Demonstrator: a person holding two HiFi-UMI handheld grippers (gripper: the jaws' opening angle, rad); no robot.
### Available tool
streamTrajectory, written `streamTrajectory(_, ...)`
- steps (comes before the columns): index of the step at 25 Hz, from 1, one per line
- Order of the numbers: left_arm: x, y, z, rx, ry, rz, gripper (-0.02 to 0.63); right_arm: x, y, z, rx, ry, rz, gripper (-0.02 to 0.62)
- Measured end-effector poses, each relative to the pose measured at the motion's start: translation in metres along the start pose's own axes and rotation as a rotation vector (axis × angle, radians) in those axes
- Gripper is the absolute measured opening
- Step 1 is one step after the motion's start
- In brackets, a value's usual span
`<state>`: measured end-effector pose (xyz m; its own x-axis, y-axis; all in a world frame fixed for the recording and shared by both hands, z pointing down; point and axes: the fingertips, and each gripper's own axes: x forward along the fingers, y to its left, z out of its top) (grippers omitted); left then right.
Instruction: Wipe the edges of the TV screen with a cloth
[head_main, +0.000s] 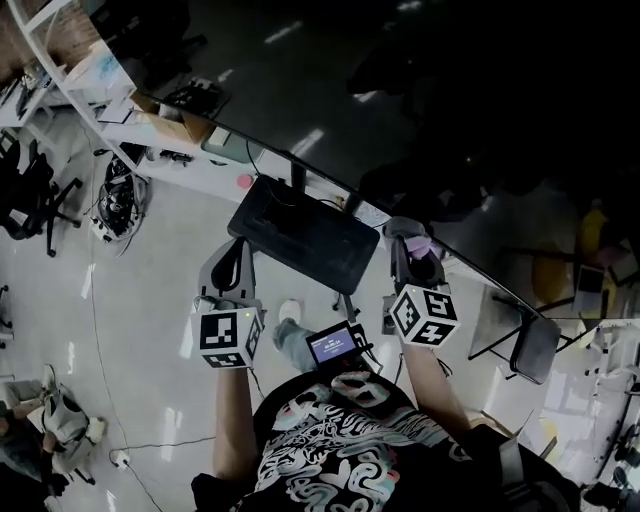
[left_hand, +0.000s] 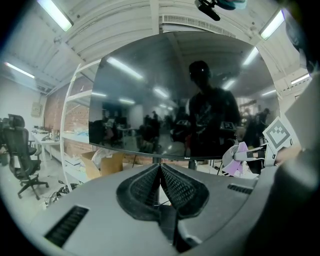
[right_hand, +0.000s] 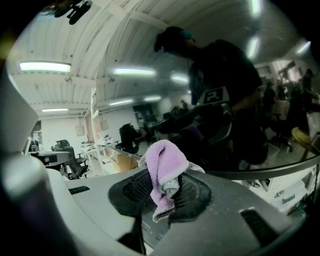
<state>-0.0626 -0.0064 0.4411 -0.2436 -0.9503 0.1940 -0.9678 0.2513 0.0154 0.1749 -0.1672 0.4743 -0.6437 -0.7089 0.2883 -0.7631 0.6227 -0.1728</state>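
The TV screen (head_main: 420, 110) is a big dark panel filling the upper right of the head view; its lower edge (head_main: 400, 215) runs diagonally. My right gripper (head_main: 415, 238) sits just below that edge, shut on a purple cloth (head_main: 421, 246). In the right gripper view the cloth (right_hand: 164, 167) bulges up between the jaws, close to the screen (right_hand: 225, 90) and its bottom edge (right_hand: 265, 171). My left gripper (head_main: 240, 250) hangs left of the TV stand, shut with nothing in it. Its view faces the screen (left_hand: 170, 95) from a short distance, pads (left_hand: 172, 185) pressed together.
A black stand base (head_main: 305, 235) lies between the two grippers under the TV. White shelving with a cardboard box (head_main: 175, 120) runs behind on the left, with an office chair (head_main: 30, 195) beside it. A dark chair (head_main: 530, 345) stands to the right.
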Motion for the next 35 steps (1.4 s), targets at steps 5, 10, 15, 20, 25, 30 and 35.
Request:
streamTrajectory(5, 0.013, 0.005, 0.003, 0.008, -0.002, -0.024, 0.017, 0.011, 0.007, 0.003, 0.025, -0.003, 0.001, 0.11)
streamTrajectory(10, 0.03, 0.031, 0.008, 0.002, -0.001, -0.024, 0.017, 0.019, 0.017, 0.007, 0.017, -0.017, -0.025, 0.11)
streamTrajectory(15, 0.041, 0.042, 0.013, 0.0, 0.008, -0.018, 0.017, 0.021, 0.018, 0.006, 0.017, 0.006, -0.033, 0.11)
streamTrajectory(20, 0.054, 0.065, 0.014, 0.006, 0.012, -0.026, 0.017, 0.041, 0.036, 0.007, 0.011, -0.001, -0.04, 0.11)
streamTrajectory(25, 0.05, 0.066, 0.018, 0.044, 0.021, -0.027, 0.017, 0.038, 0.038, 0.008, 0.014, -0.005, -0.04, 0.11)
streamTrajectory(30, 0.06, 0.087, 0.022, 0.026, 0.016, -0.024, 0.017, 0.049, 0.051, 0.009, 0.024, 0.0, -0.041, 0.11)
streamTrajectory(35, 0.068, 0.091, 0.028, 0.025, 0.008, -0.039, 0.017, 0.055, 0.058, 0.011, 0.024, -0.001, -0.047, 0.11)
